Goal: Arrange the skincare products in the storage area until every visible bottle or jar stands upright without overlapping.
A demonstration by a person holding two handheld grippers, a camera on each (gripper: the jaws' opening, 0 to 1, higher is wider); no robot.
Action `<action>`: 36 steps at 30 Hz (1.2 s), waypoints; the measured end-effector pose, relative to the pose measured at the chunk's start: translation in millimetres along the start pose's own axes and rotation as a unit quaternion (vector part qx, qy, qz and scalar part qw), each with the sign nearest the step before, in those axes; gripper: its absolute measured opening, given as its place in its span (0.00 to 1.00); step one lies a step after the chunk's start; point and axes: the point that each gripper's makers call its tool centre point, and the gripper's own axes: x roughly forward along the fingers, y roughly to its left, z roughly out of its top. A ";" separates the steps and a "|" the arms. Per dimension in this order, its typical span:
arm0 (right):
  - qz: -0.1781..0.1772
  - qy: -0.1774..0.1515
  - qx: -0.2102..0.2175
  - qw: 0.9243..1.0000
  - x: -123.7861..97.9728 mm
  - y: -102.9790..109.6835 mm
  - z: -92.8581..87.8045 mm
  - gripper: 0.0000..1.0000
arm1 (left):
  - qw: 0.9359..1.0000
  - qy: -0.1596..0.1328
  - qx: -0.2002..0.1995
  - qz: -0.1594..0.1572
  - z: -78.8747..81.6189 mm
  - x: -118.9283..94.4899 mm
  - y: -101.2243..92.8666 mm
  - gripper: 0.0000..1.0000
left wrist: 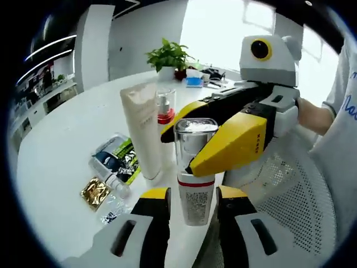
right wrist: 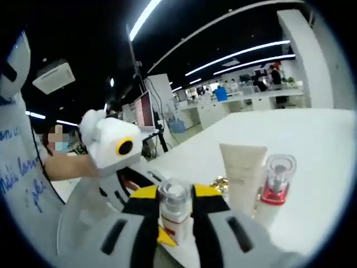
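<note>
A white bottle (left wrist: 196, 195) with a red band and a clear cap stands upright between the two jaws of my left gripper (left wrist: 193, 192), which is shut on its lower body. My right gripper (left wrist: 181, 148) reaches in from the right, its yellow jaws clamped on the clear cap. From the right gripper view the same bottle (right wrist: 173, 215) rises between the jaws of the right gripper (right wrist: 174, 195). A cream tube (left wrist: 142, 128) stands upright on the white table (left wrist: 67, 139), with a red-collared pump bottle (left wrist: 165, 109) just behind it. That tube (right wrist: 242, 176) and pump bottle (right wrist: 276, 187) stand side by side.
Printed sachets (left wrist: 114, 159) and a gold sachet (left wrist: 96, 192) lie flat left of the tube. A potted plant (left wrist: 167, 56) and small clutter sit at the table's far side. A white mesh chair (left wrist: 290, 190) and a person's sleeve (left wrist: 340, 111) are at the right.
</note>
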 end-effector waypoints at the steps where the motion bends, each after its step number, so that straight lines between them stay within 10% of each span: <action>1: -0.002 0.002 -0.005 1.000 0.2 -0.8 -1.0 0.21 | 1.000 -0.001 0.002 0.003 0.4 1.7 1.0 0.26; 36: -0.019 0.066 -0.104 0.992 -1.4 -43.0 -43.5 0.21 | 0.998 -0.002 0.054 0.018 -17.0 61.9 18.4 0.17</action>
